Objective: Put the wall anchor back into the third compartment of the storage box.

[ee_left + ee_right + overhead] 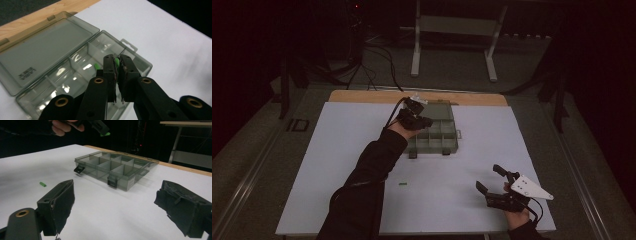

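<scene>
Count: green pieces, three seen. One piece (116, 61) sits pinched between the jaws of the left gripper (117, 65); a second piece (96, 66) lies just below and left of those jaw tips, inside the box (37, 45); a third piece (42, 184) lies on the table (105, 205), ahead-left of the right gripper (120, 202). Boxes: one, lid open. Grippers: two.

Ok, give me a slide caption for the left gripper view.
Left gripper shut on a small green piece, above the open, smoky clear plastic compartment box.
</scene>
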A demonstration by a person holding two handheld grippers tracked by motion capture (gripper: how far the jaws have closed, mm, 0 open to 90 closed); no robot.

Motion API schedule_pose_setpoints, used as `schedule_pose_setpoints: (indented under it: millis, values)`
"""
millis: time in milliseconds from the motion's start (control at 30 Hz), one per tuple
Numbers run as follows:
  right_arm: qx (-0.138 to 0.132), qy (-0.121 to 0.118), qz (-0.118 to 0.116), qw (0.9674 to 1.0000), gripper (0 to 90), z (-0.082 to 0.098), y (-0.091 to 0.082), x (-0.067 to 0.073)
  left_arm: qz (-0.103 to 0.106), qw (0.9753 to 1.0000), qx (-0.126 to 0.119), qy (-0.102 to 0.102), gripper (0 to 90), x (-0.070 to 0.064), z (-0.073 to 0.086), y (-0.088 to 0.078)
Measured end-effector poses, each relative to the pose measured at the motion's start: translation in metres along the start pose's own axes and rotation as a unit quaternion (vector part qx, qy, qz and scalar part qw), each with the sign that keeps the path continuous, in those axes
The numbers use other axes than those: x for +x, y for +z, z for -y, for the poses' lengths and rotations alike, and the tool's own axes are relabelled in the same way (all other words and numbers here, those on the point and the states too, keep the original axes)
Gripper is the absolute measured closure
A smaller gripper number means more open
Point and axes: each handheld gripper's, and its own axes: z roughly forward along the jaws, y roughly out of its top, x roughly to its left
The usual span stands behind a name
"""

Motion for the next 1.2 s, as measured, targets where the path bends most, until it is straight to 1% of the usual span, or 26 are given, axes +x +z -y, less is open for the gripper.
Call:
schedule_pose_setpoints:
  millis: [67,133,167,200,267,333,400,433,500,533,600,667,733,767,833,867,933,967,1033,1100,1167,1200]
  values:
    - [0.000,0.000,0.000,1.0000,13.2,0.000,0.000,0.000,-0.002,1.0000,0.001,-0.007,83.6,0.000,-0.001,0.007]
    - [-0.001,0.000,0.000,1.0000,13.2,0.000,-0.001,0.000,-0.014,0.9998,0.007,-0.012,83.6,0.000,-0.002,0.013]
    - [-0.001,0.000,-0.001,1.0000,13.2,0.000,-0.001,0.000,-0.012,0.9997,0.006,-0.019,83.7,0.001,-0.002,0.017]
    - [-0.001,0.000,-0.001,1.0000,13.2,0.000,-0.001,0.000,-0.012,0.9997,0.006,-0.019,83.6,0.001,-0.002,0.017]
    - [-0.001,0.001,-0.001,1.0000,13.2,0.000,-0.001,-0.001,-0.022,0.9994,0.008,-0.026,83.6,0.002,-0.001,0.023]
    - [-0.002,0.002,0.000,1.0000,13.3,0.000,-0.001,-0.001,-0.022,0.9991,0.013,-0.035,83.7,0.003,-0.001,0.029]
    - [-0.002,0.001,0.000,1.0000,13.2,0.000,-0.001,0.000,-0.032,0.9985,0.019,-0.040,83.6,0.004,-0.001,0.035]
    - [-0.003,0.001,-0.002,1.0000,13.2,0.000,-0.001,0.000,-0.033,0.9983,0.018,-0.044,83.7,0.004,-0.001,0.038]
    - [-0.002,0.000,-0.002,1.0000,13.2,0.000,-0.001,0.000,-0.041,0.9975,0.022,-0.054,83.6,0.005,-0.001,0.043]
    - [-0.002,0.000,-0.003,1.0000,13.2,-0.001,-0.001,0.000,-0.042,0.9969,0.023,-0.062,83.7,0.007,-0.001,0.046]
    - [-0.003,0.000,-0.003,1.0000,13.2,-0.001,-0.001,0.000,-0.055,0.9953,0.028,-0.075,83.6,0.008,-0.001,0.053]
    - [-0.005,0.001,-0.003,1.0000,13.2,-0.001,-0.002,0.000,-0.059,0.9946,0.033,-0.079,83.6,0.009,-0.001,0.058]
    - [-0.005,0.002,-0.003,1.0000,13.2,-0.001,-0.002,0.000,-0.057,0.9941,0.036,-0.084,83.7,0.009,0.000,0.063]
    - [-0.005,0.002,-0.004,1.0000,13.2,-0.001,-0.002,0.000,-0.064,0.9932,0.041,-0.088,83.6,0.009,0.000,0.067]
    - [-0.004,0.002,-0.004,1.0000,13.2,-0.001,-0.002,0.000,-0.066,0.9929,0.044,-0.089,83.6,0.009,0.000,0.069]
    - [-0.005,0.002,-0.006,1.0000,13.2,-0.001,-0.002,0.000,-0.066,0.9924,0.047,-0.092,83.2,0.009,0.001,0.073]
    - [-0.004,0.002,-0.006,1.0000,13.2,-0.001,-0.002,0.000,-0.070,0.9923,0.043,-0.093,82.8,0.009,0.002,0.075]
    - [-0.004,0.002,-0.007,1.0000,13.3,-0.001,-0.002,0.000,-0.080,0.9918,0.037,-0.092,70.8,0.009,0.001,0.075]
    - [-0.004,0.001,-0.007,1.0000,13.2,-0.001,-0.001,0.000,-0.078,0.9920,0.033,-0.093,63.0,0.010,0.001,0.074]
    - [-0.004,0.001,-0.007,1.0000,13.2,-0.001,-0.002,0.000,-0.080,0.9918,0.040,-0.092,53.6,0.010,0.001,0.073]
    - [-0.003,0.001,-0.006,1.0000,13.2,-0.001,-0.002,-0.001,-0.079,0.9916,0.040,-0.094,49.2,0.010,0.001,0.071]
    - [-0.003,0.001,-0.006,1.0000,13.2,-0.001,-0.002,-0.001,-0.079,0.9916,0.040,-0.094,44.7,0.010,0.001,0.071]
